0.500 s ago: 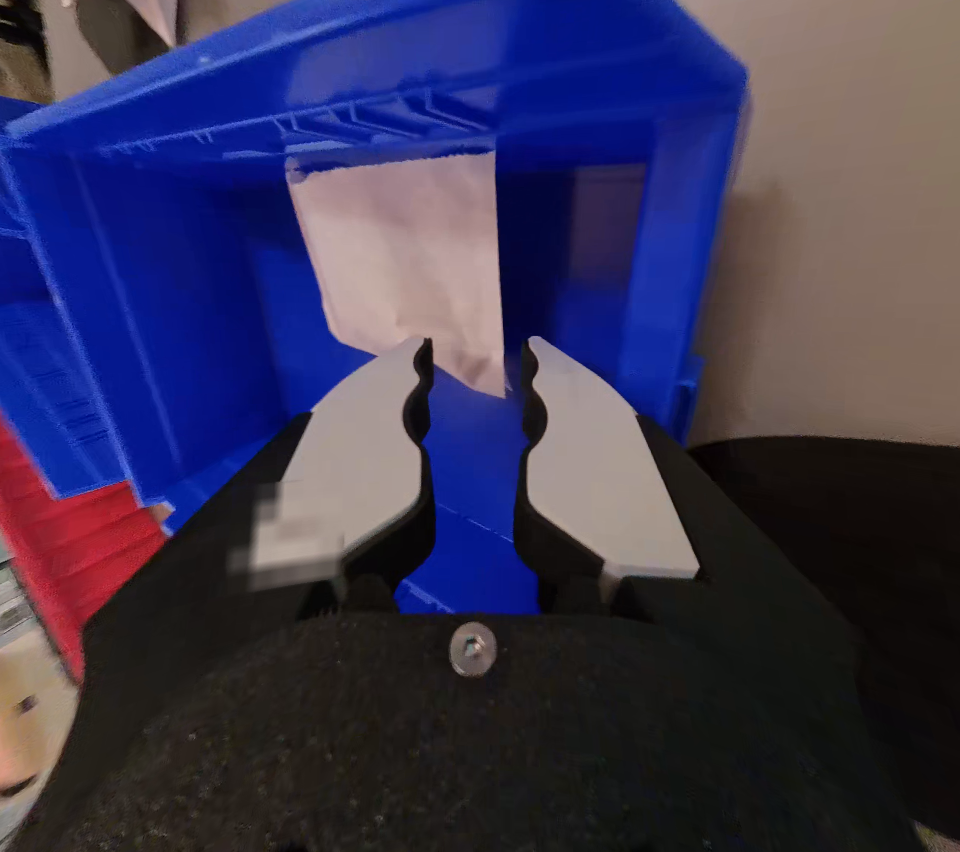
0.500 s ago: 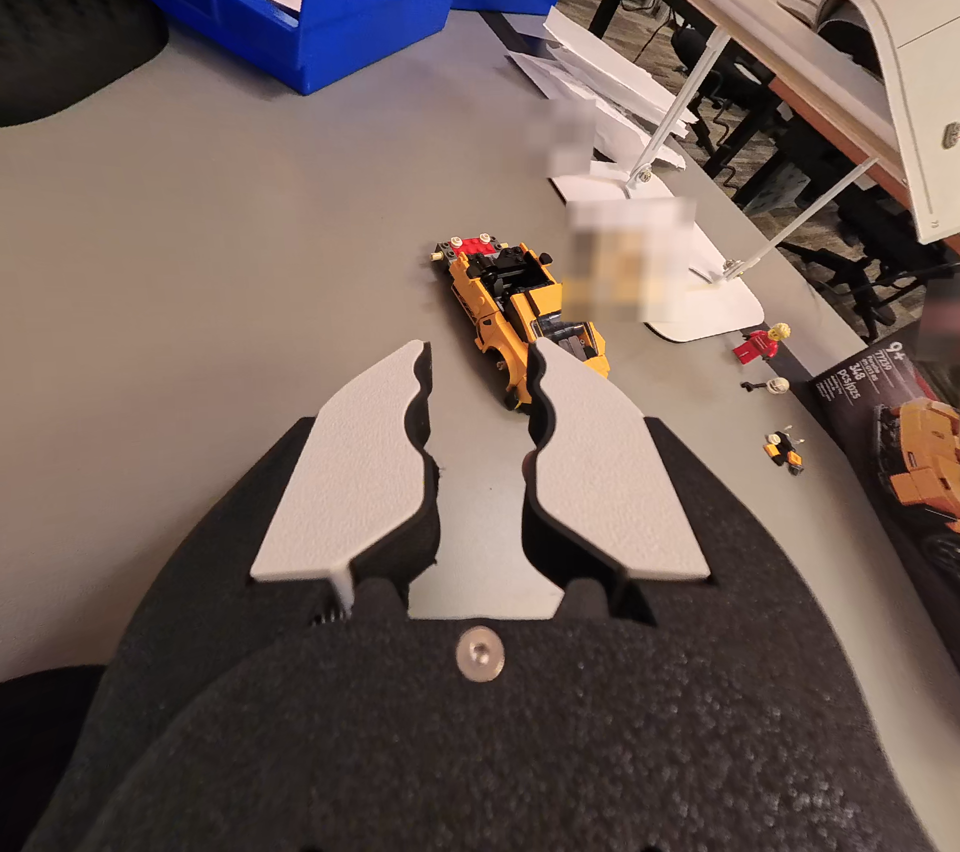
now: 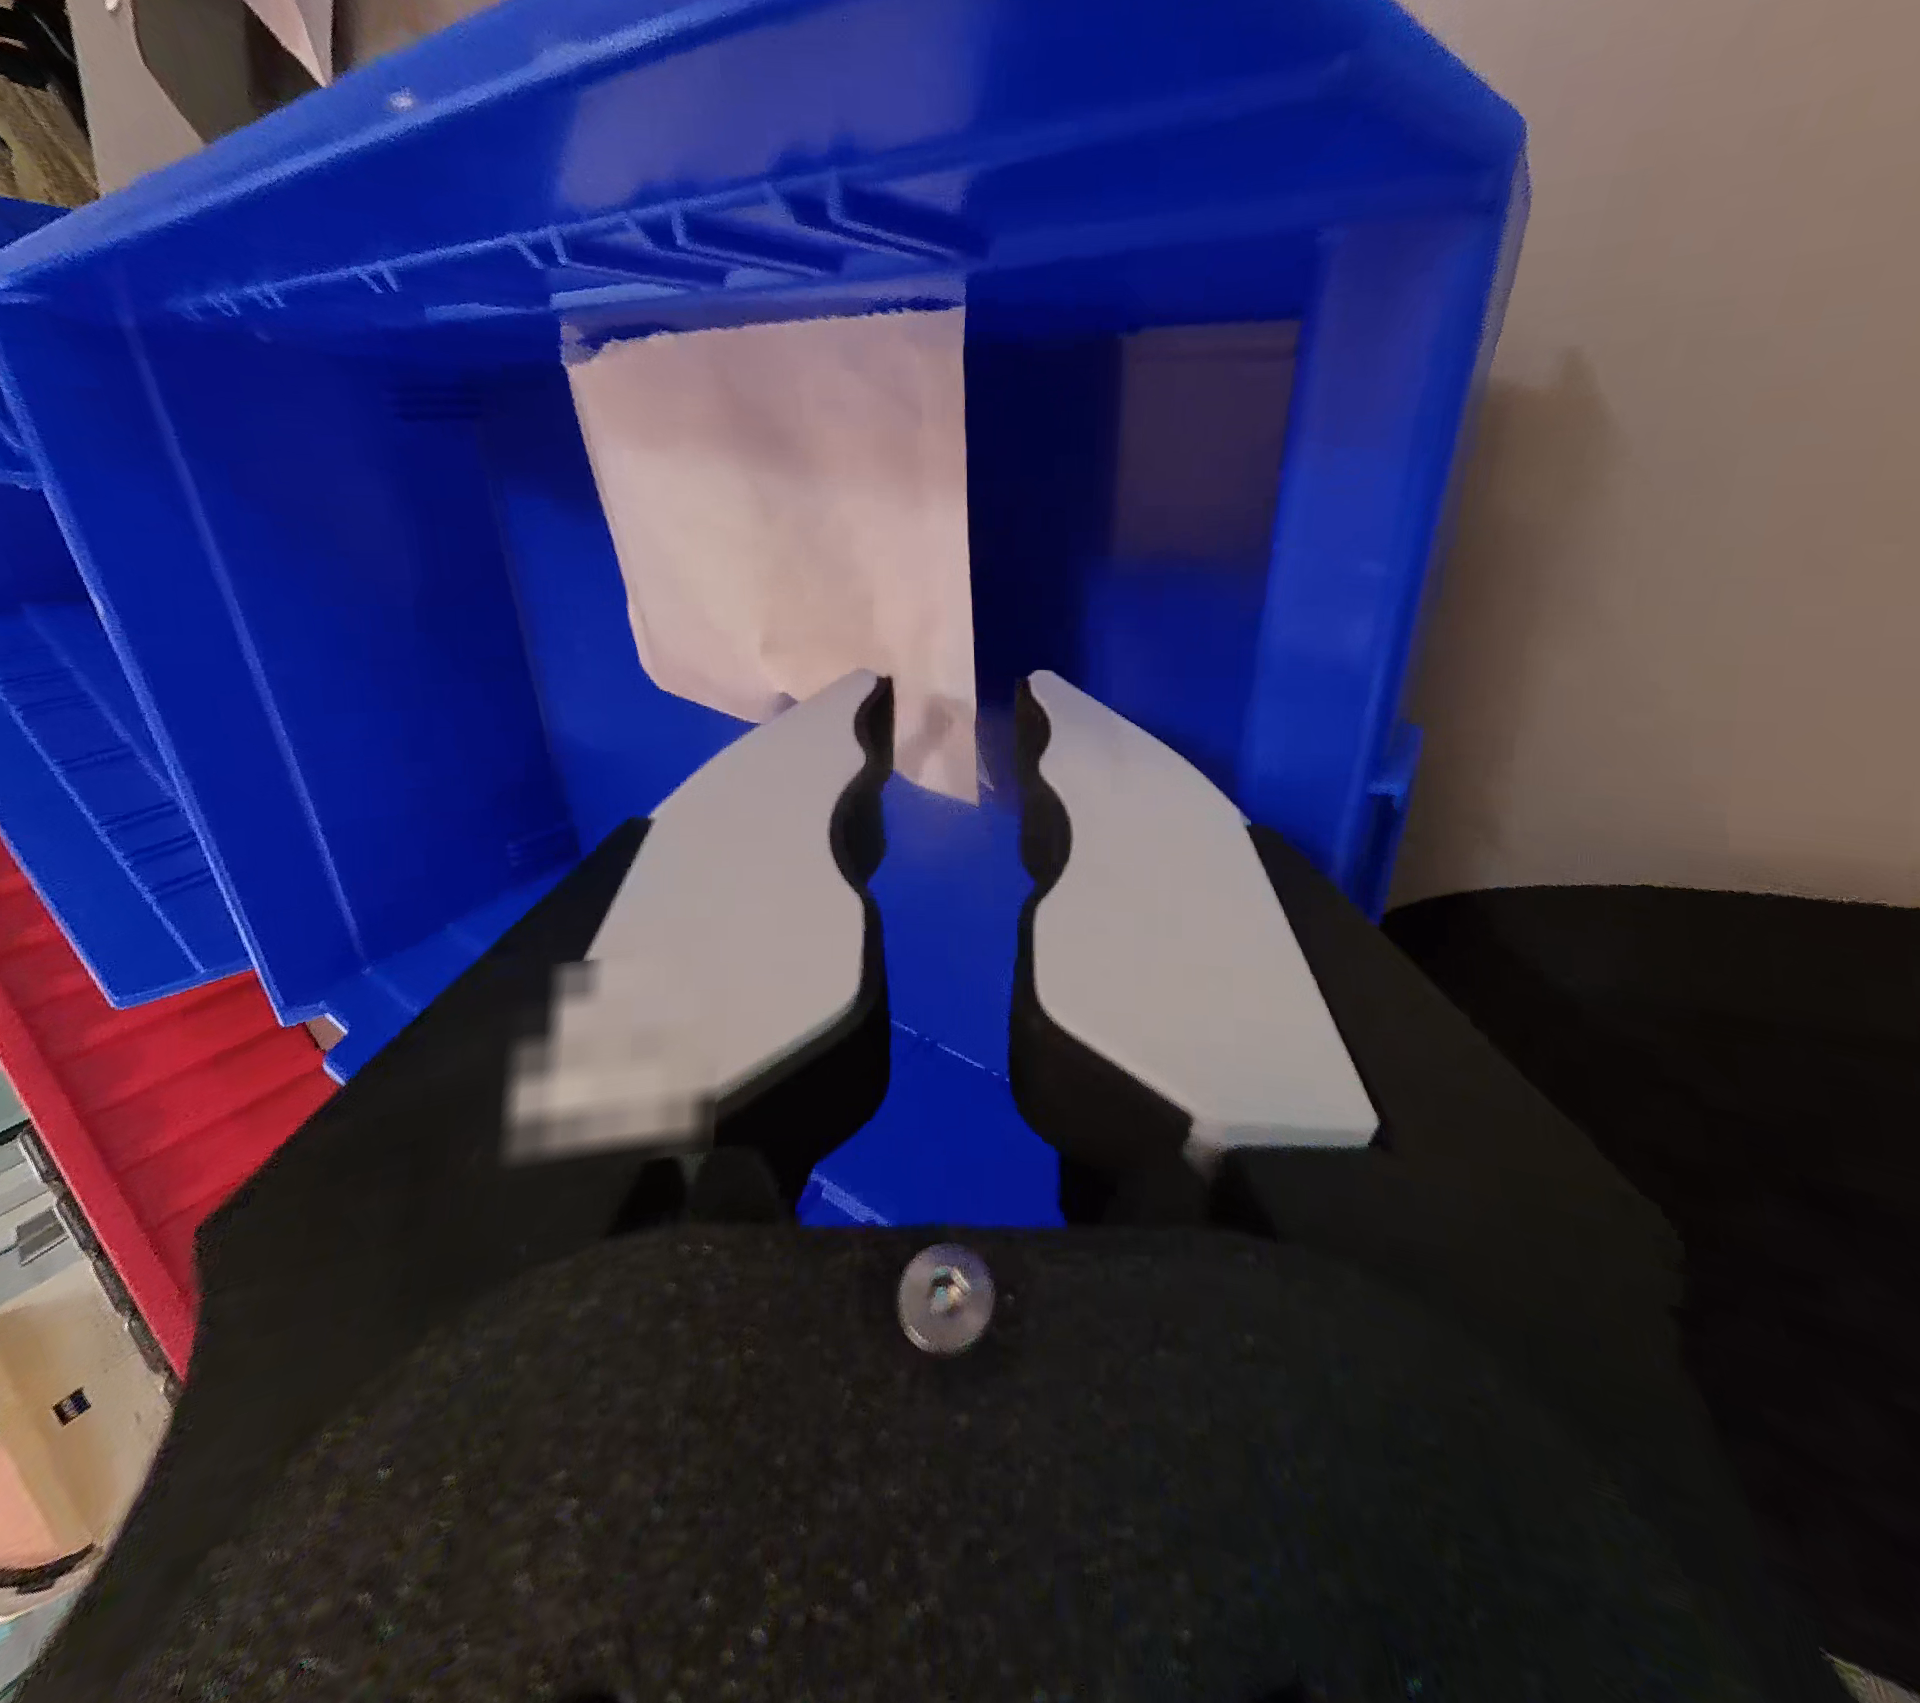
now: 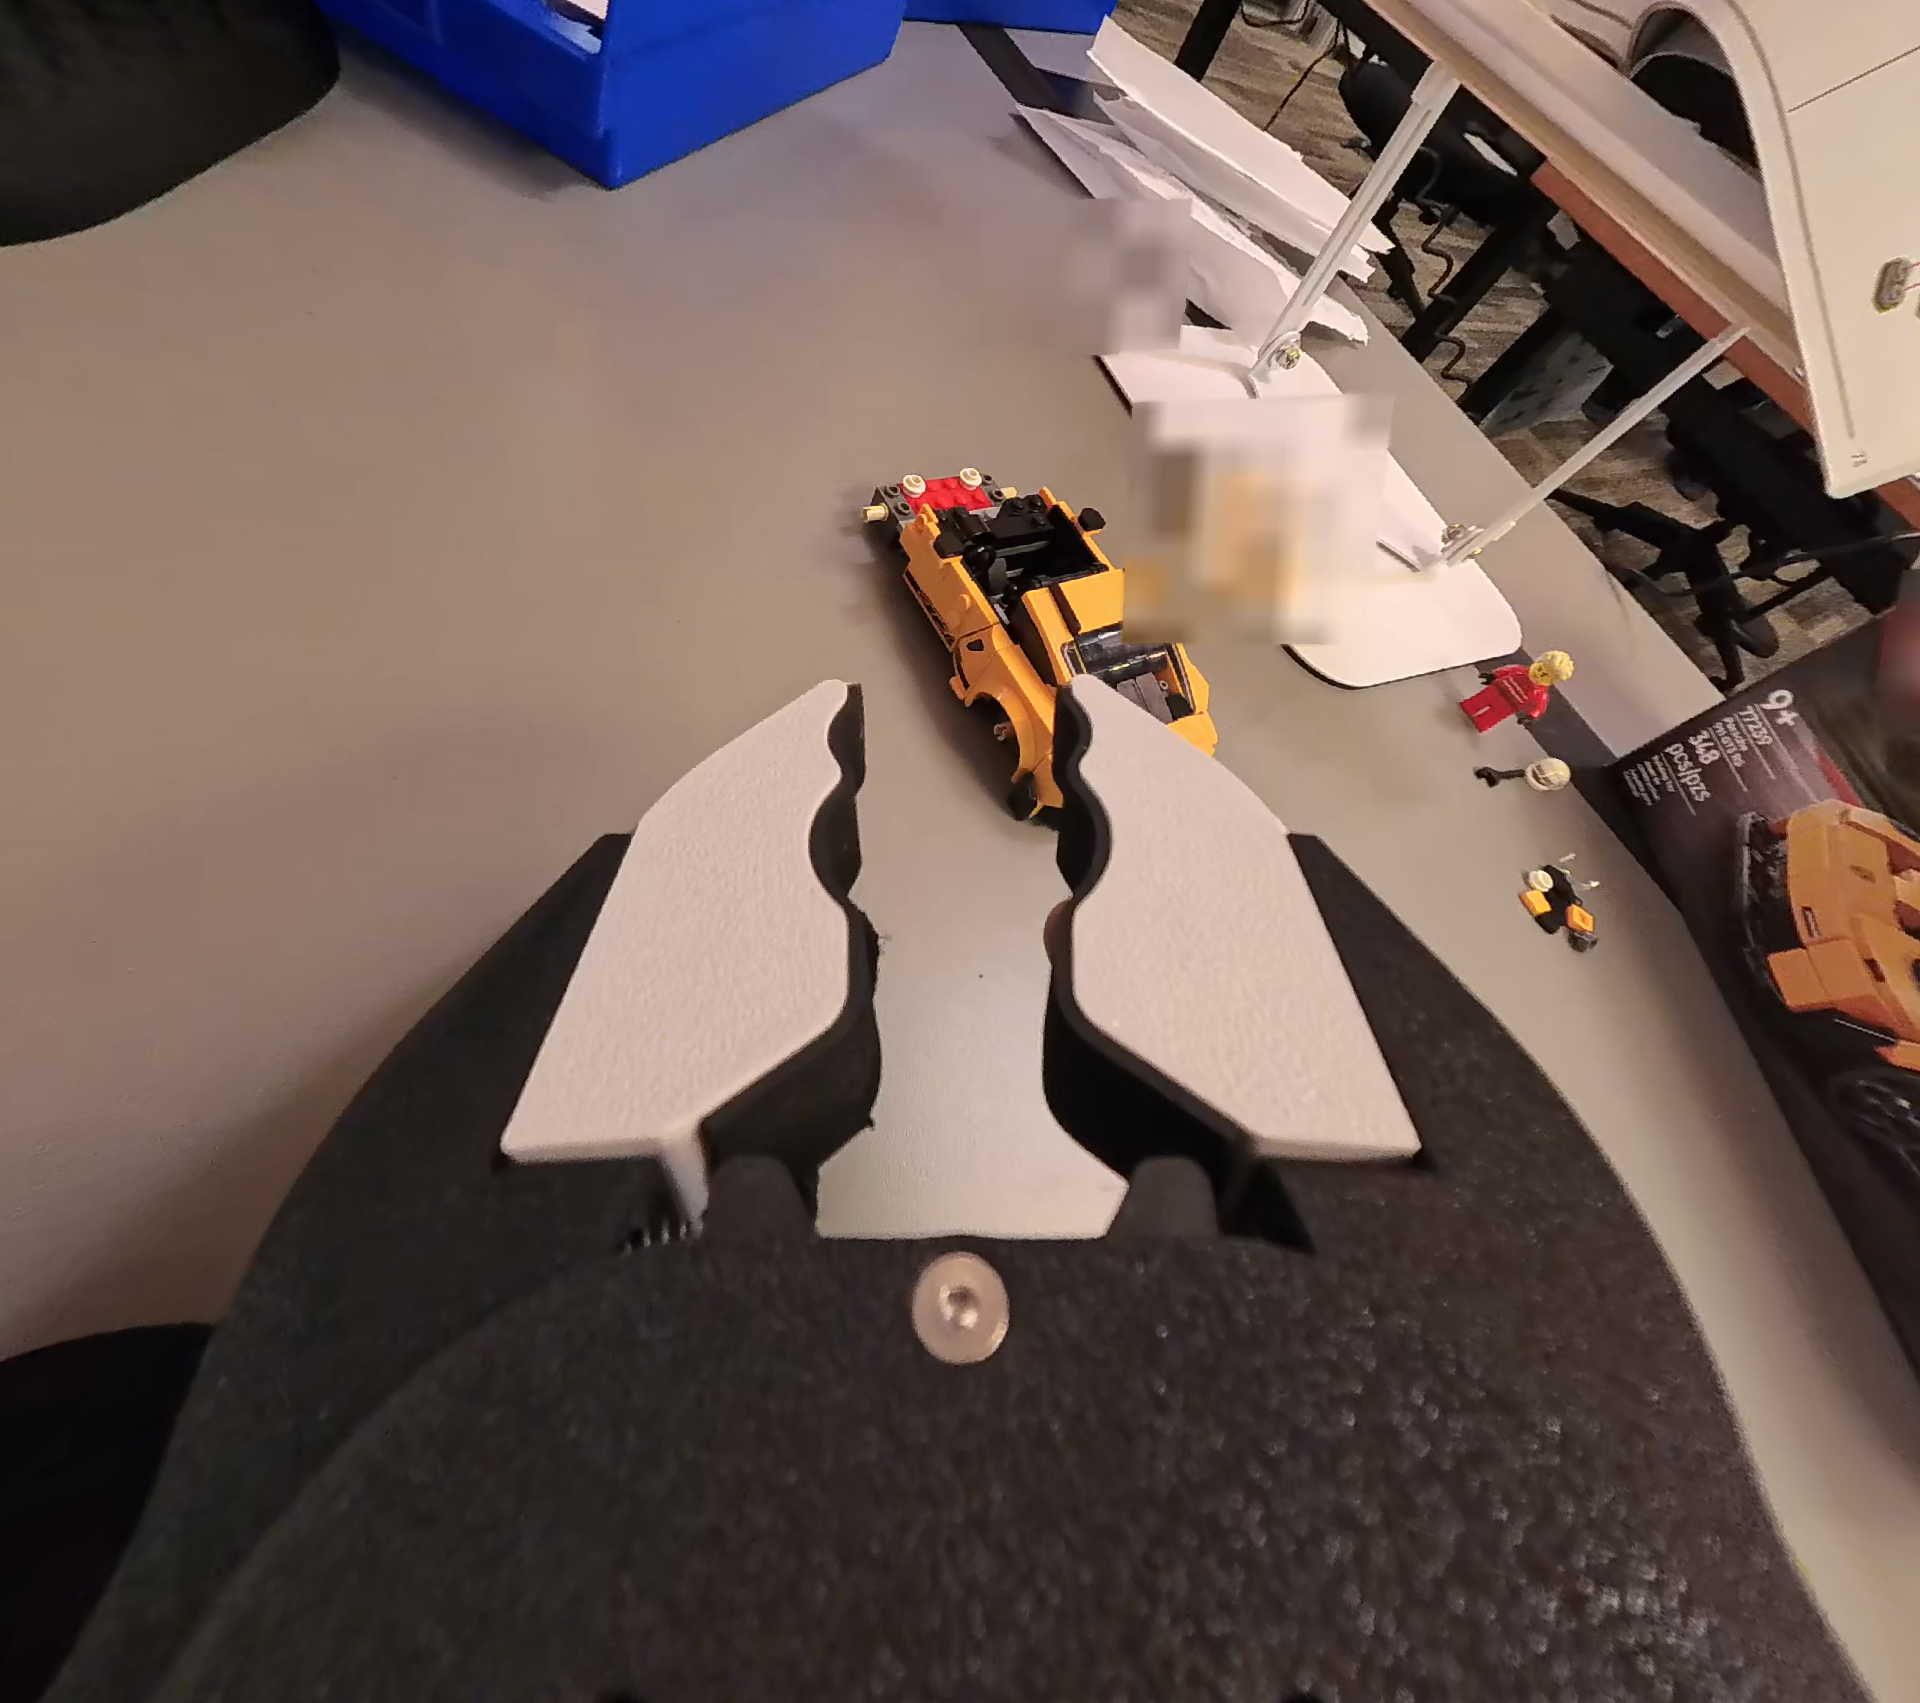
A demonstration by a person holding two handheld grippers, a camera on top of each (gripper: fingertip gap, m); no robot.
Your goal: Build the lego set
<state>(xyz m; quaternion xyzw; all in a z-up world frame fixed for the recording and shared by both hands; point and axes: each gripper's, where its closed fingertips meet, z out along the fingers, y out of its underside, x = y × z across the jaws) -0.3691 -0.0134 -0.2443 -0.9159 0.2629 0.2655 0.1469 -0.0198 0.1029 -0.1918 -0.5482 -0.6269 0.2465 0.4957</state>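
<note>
the left gripper (image 3: pixel 954 692) reaches into a blue bin (image 3: pixel 727 126) with its fingers spread apart and gripping nothing, their tips on either side of the lower end of a white paper bag (image 3: pixel 790 510) that lies inside the bin. the right gripper (image 4: pixel 961 697) hovers over the grey table (image 4: pixel 468 458), its fingers also parted and empty, just in front of a half-built yellow lego car (image 4: pixel 1013 604). to the car's right lie a red minifigure (image 4: pixel 1512 689) and a few small loose pieces (image 4: pixel 1555 918), beside the dark lego box (image 4: pixel 1787 905) at the table edge.
</note>
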